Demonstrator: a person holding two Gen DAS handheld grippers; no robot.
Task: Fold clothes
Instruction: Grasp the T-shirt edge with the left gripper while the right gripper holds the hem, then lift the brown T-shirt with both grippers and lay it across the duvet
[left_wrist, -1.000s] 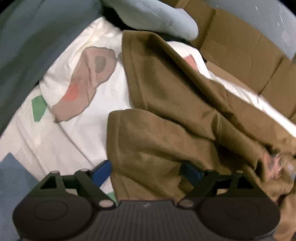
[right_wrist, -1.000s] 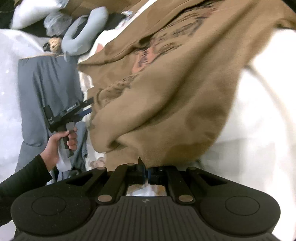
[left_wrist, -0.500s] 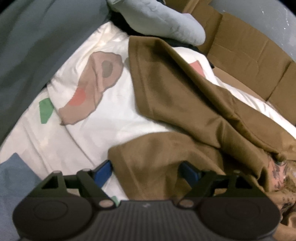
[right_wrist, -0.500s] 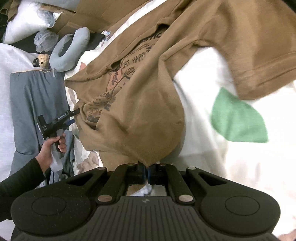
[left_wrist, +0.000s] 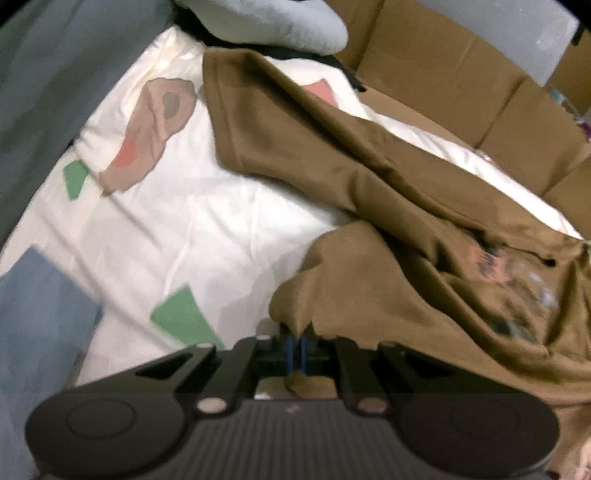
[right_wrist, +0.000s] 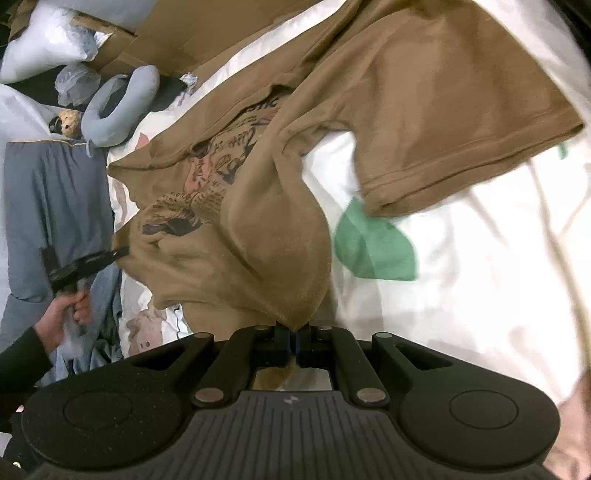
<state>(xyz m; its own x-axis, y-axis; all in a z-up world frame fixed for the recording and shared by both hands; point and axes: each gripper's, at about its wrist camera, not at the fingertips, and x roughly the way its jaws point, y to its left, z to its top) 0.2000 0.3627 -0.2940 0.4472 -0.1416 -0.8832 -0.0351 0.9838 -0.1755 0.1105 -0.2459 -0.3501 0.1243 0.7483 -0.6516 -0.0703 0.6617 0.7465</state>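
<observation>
Two grippers, both clamped on one brown T-shirt (right_wrist: 258, 229). Left gripper (left_wrist: 295, 345) pinching a hem fold by the bedsheet's (left_wrist: 207, 221) left edge. Right gripper (right_wrist: 293, 338) squeezing a bunched corner, shirt stretched across the sheet, sleeve splayed toward the right edge.
</observation>
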